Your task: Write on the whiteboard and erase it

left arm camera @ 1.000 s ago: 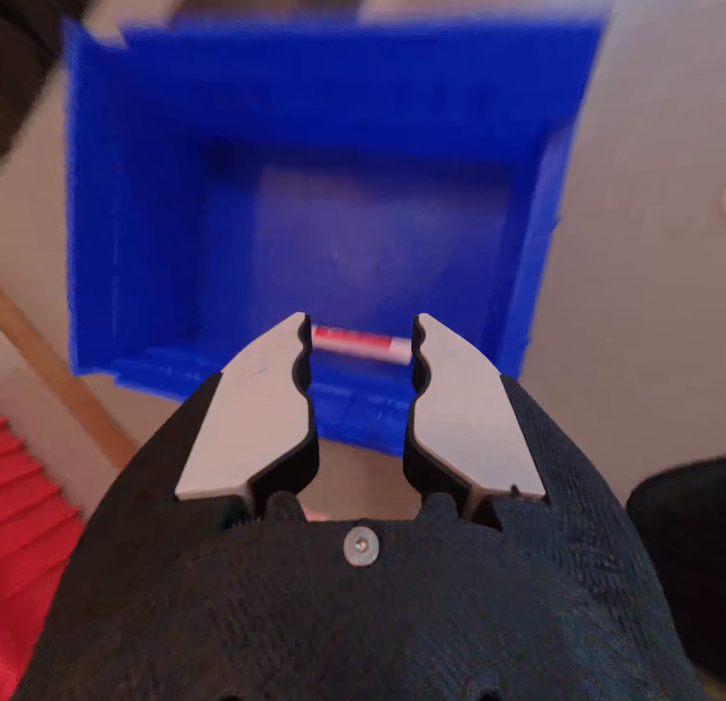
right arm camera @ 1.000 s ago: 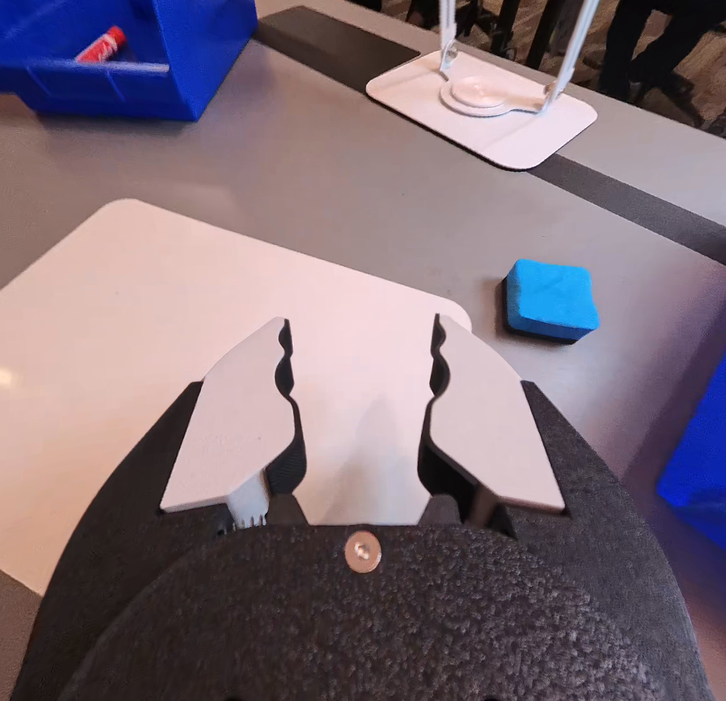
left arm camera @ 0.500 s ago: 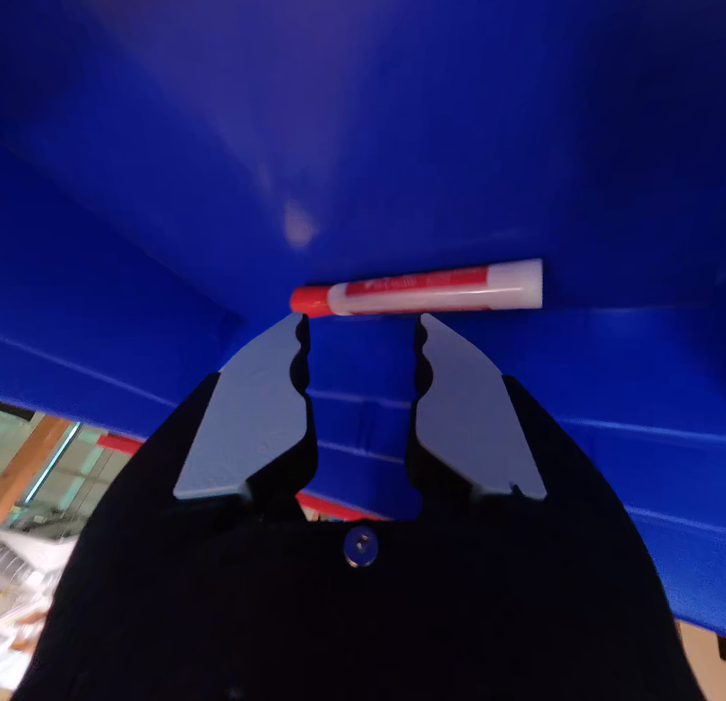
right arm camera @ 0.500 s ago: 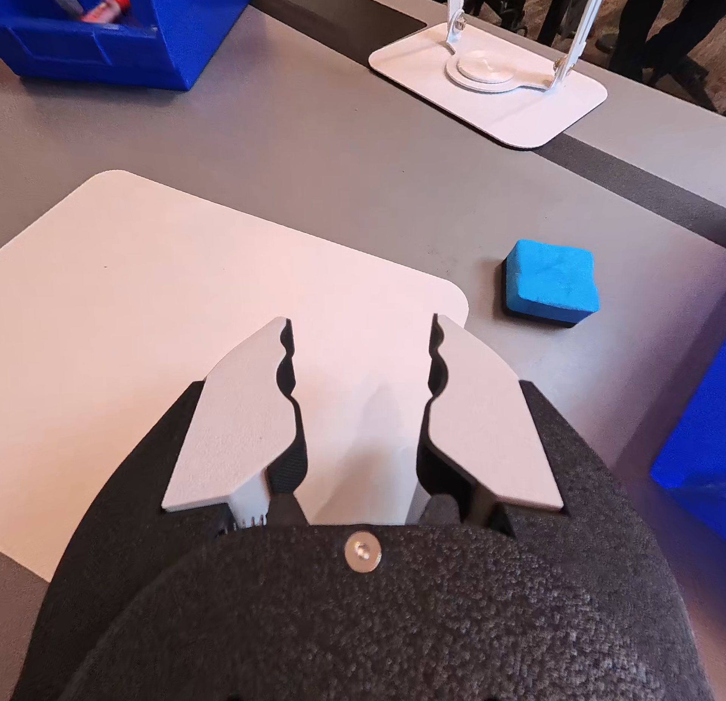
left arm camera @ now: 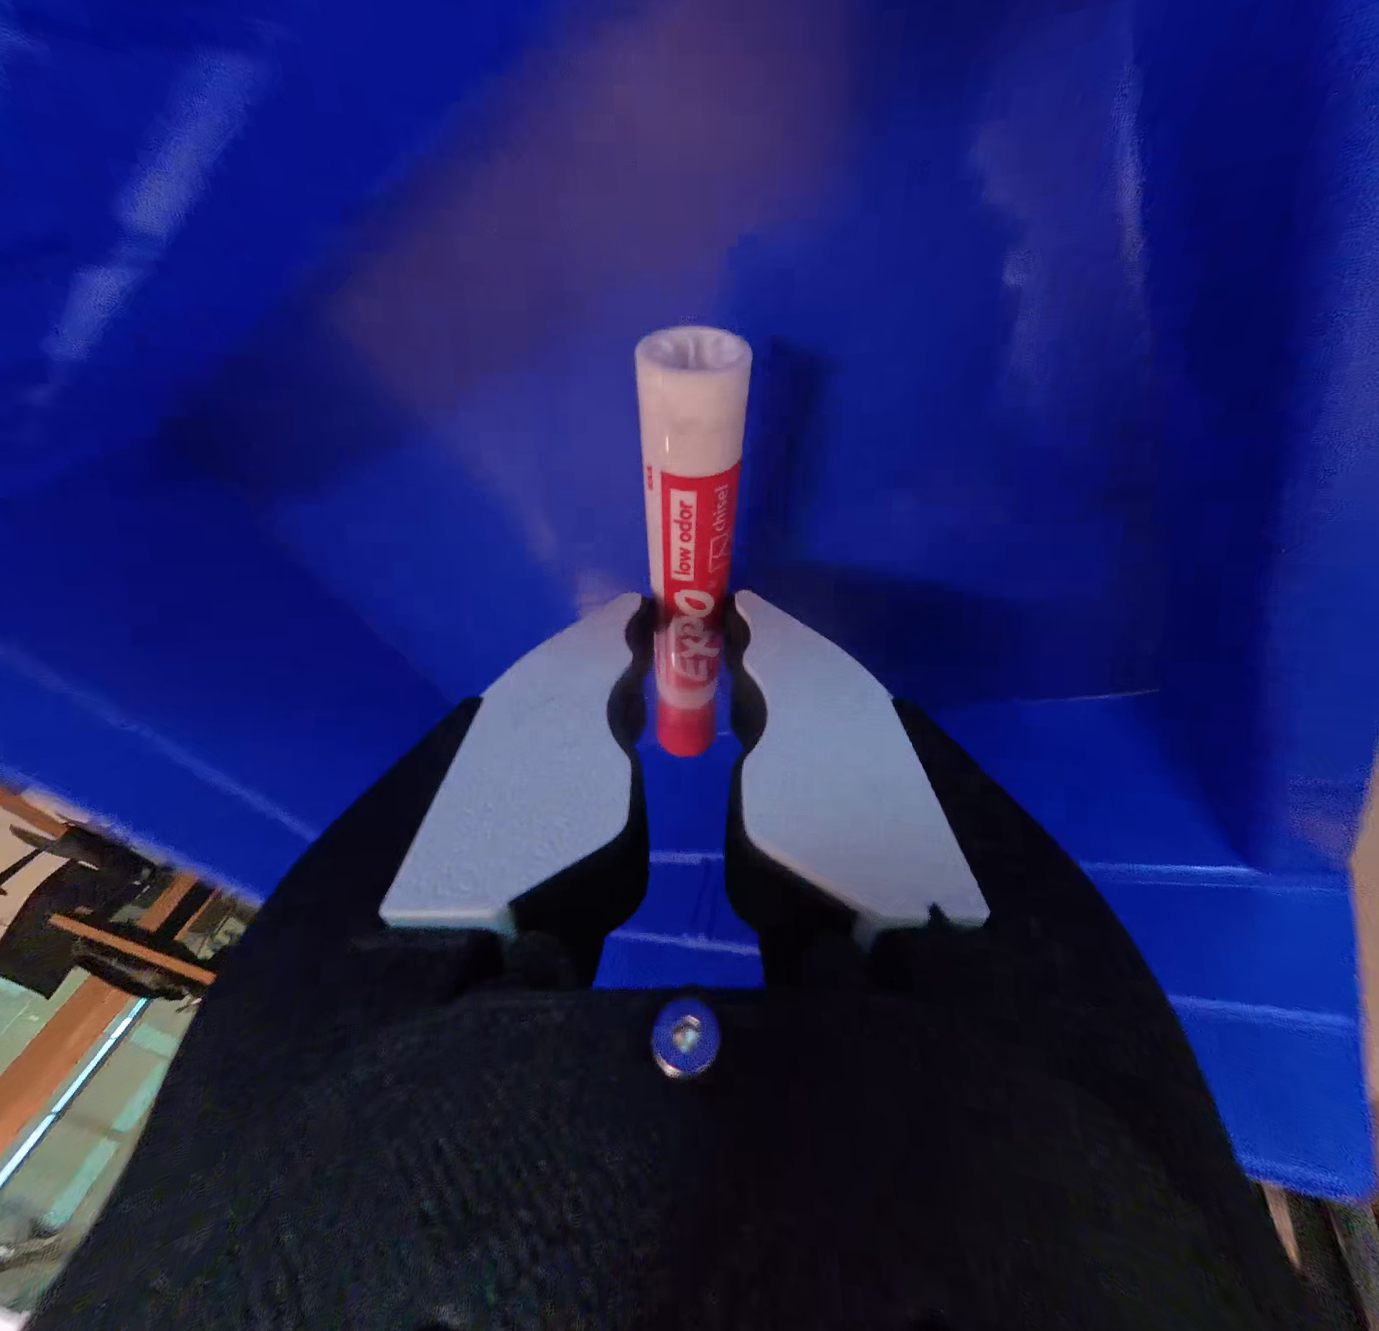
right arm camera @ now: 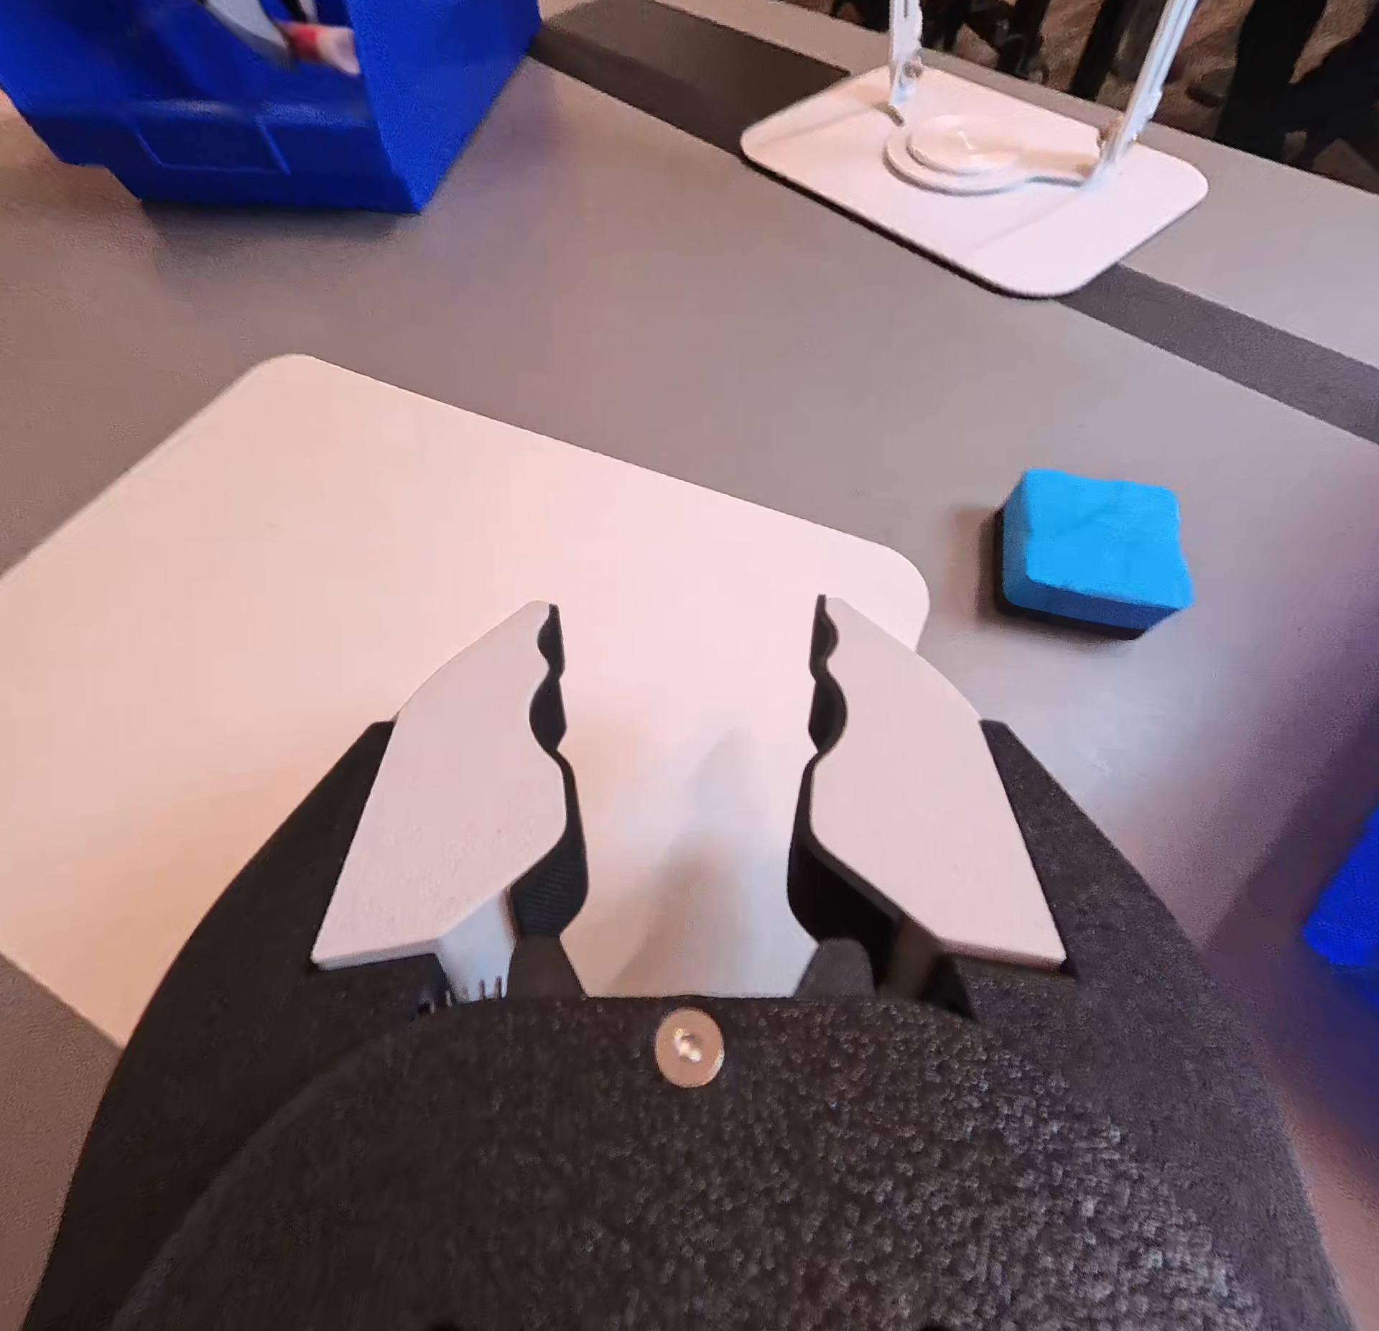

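Left gripper [left arm camera: 688,608] is inside the blue bin [left arm camera: 298,325], fingers narrowed onto the red-and-white marker [left arm camera: 692,489]. Marker runs lengthwise between the fingers, white end pointing away from the camera, red end back between them. Right gripper [right arm camera: 686,608] hovers over the whiteboard [right arm camera: 373,549], fingers wide apart with nothing between them. Whiteboard lies flat on the grey table [right arm camera: 597,310], surface blank. Blue eraser [right arm camera: 1093,553] sits on the table just right of the board. White stand base [right arm camera: 1045,198] farther back
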`<state>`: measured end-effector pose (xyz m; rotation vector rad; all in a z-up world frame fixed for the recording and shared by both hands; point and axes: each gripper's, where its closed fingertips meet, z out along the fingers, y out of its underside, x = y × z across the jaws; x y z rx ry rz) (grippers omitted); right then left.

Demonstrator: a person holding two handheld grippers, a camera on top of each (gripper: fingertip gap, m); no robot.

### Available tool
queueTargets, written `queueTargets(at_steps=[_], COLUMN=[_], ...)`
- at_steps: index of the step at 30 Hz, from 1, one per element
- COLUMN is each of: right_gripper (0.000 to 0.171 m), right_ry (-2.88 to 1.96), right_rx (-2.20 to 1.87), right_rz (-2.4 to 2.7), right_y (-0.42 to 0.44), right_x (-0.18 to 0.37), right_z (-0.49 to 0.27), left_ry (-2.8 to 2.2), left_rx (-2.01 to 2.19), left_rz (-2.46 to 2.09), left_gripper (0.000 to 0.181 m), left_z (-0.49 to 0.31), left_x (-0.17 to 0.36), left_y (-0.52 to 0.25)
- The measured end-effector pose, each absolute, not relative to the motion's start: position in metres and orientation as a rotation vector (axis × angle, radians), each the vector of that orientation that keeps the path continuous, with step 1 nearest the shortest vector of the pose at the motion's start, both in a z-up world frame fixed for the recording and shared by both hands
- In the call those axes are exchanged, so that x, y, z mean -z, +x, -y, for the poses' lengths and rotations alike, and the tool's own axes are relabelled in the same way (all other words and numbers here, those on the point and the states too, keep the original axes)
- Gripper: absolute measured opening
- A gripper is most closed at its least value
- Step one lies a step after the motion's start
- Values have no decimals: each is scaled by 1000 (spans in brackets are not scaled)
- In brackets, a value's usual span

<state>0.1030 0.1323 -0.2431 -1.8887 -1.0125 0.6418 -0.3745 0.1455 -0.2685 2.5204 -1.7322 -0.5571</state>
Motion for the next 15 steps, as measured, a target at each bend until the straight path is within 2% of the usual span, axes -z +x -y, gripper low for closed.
queueTargets(at_steps=[3,7,11,15], right_gripper=[65,63,62,54], right_ry=[-1802,-1597,-1469,-1409], right_rx=[-697,-807,-847,-727], right_rz=[1038,1155,1310,1420], right_y=[91,54,13,-7], right_x=[229,200,191,201], right_z=[-122,-87,-45,-27], left_ry=[2747,2848,2670,2461], left_rx=[550,390,285,113], left_rz=[1869,2242,2578,2737], left_gripper=[19,18,18,18], left_z=[-150,-116,-74,-48], left_x=[223,180,198,229], left_y=[-325,-214,-111,-43])
